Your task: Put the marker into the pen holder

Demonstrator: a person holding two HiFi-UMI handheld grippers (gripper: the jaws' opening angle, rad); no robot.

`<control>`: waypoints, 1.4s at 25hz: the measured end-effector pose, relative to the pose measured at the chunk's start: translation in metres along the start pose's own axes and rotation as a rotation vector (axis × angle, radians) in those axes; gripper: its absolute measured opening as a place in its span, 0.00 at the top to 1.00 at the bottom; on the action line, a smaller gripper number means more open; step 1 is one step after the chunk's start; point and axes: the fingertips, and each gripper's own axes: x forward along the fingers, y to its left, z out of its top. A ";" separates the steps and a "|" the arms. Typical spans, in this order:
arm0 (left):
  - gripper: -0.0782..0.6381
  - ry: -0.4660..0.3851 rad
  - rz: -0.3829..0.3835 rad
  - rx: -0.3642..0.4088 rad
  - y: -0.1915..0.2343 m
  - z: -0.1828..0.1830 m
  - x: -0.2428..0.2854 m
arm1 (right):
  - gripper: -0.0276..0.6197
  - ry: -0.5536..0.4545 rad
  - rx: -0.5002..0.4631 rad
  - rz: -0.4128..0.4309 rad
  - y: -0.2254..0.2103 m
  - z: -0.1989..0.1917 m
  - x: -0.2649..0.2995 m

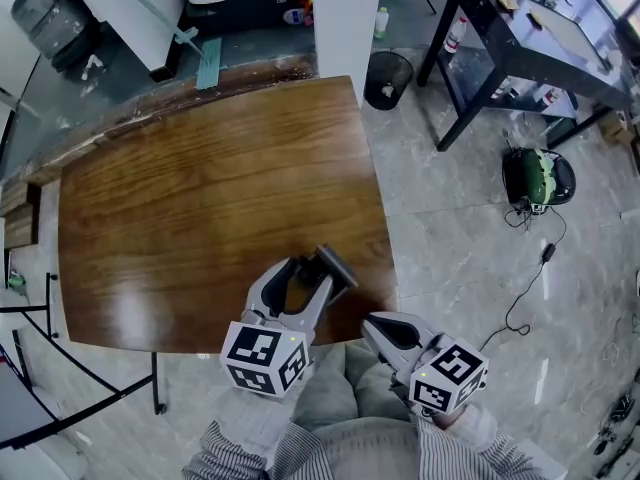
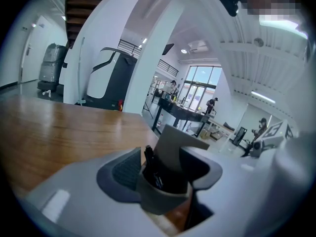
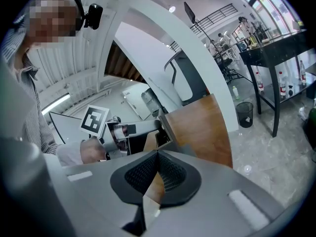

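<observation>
A dark grey pen holder [image 1: 336, 264] stands on the wooden table [image 1: 200, 188], close to its front right corner. In the left gripper view the holder [image 2: 163, 196] sits between the jaws, with a black marker [image 2: 150, 163] upright inside it. My left gripper [image 1: 311, 272] is open around the holder, its pads [image 2: 127, 169] beside the holder's wall. My right gripper [image 1: 374, 324] hovers just off the table's front edge, to the right of the left one. It is shut [image 3: 157, 171] with nothing in it.
A white pillar [image 1: 345, 18] stands behind the table. On the tiled floor to the right are a black waste bin [image 1: 388, 76], a black desk [image 1: 520, 38] and a green and black device [image 1: 538, 176] with a cable. A thin metal frame [image 1: 30, 368] stands at the left.
</observation>
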 end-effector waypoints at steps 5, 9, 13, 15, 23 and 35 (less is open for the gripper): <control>0.56 -0.025 0.006 -0.019 -0.003 0.004 -0.012 | 0.96 -0.009 -0.023 0.014 0.007 0.005 0.000; 0.56 -0.030 0.003 -0.035 -0.010 0.003 -0.027 | 0.96 -0.016 -0.058 0.025 0.018 0.015 -0.002; 0.57 -0.044 -0.018 -0.023 -0.023 0.007 -0.043 | 0.96 -0.034 -0.093 0.041 0.031 0.026 -0.005; 0.61 -0.052 -0.033 -0.022 -0.030 0.008 -0.052 | 0.96 -0.046 -0.109 0.050 0.038 0.031 -0.007; 0.86 -0.092 -0.035 -0.026 -0.051 0.002 -0.086 | 0.96 -0.072 -0.172 0.069 0.058 0.044 -0.017; 0.88 -0.087 -0.147 -0.052 -0.077 -0.013 -0.099 | 0.96 -0.060 -0.219 0.114 0.071 0.049 -0.018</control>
